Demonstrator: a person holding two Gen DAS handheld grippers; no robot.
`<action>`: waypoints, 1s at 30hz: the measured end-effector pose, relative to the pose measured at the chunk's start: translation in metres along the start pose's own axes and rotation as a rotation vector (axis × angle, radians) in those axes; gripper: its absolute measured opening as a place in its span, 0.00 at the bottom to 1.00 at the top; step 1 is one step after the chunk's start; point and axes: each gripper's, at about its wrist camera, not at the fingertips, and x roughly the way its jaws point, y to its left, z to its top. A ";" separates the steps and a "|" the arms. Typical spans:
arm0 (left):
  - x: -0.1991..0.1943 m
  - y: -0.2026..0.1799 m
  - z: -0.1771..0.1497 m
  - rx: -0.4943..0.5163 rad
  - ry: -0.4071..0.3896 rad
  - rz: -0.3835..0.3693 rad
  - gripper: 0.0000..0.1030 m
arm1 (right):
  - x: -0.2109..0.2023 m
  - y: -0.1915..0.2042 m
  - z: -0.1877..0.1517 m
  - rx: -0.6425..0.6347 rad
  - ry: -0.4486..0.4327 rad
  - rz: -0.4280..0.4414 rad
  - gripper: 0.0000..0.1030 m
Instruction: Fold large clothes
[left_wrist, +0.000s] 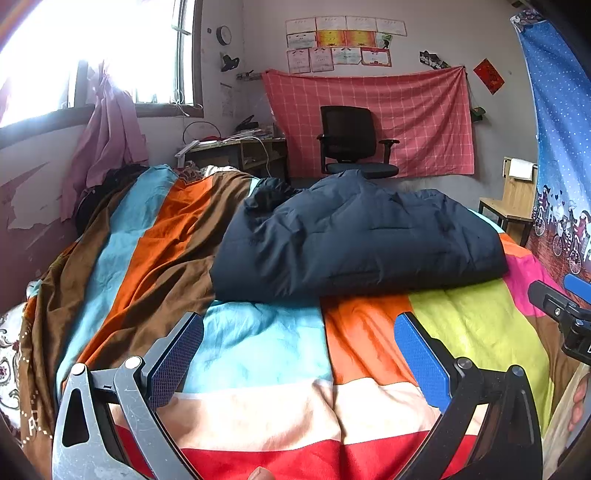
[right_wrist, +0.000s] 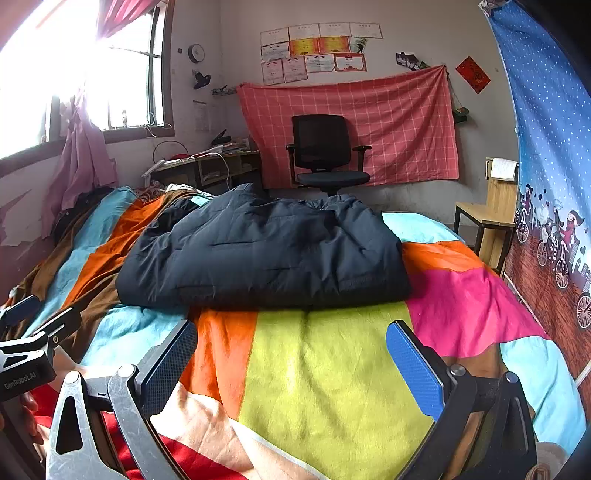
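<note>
The dark navy padded jacket (left_wrist: 354, 236) lies folded in a puffy bundle on the bed's bright patchwork quilt (left_wrist: 258, 350), and both the left gripper (left_wrist: 299, 354) and the right gripper (right_wrist: 291, 358) hover short of it, fingers spread wide, grasping nothing.

Bare quilt (right_wrist: 332, 369) is lying open between both grippers and the jacket (right_wrist: 266, 254), which is blocking the bed's middle; quilt left and right of it is staying passable.
</note>
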 end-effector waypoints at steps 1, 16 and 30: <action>0.000 0.000 0.000 0.000 0.001 0.004 0.98 | 0.000 0.000 0.000 -0.001 0.000 0.000 1.00; 0.000 0.001 -0.001 0.001 -0.001 0.006 0.98 | -0.001 -0.001 0.000 0.001 -0.002 0.005 1.00; -0.001 -0.002 -0.002 0.000 -0.007 0.003 0.98 | -0.001 0.000 0.000 0.001 -0.002 0.005 1.00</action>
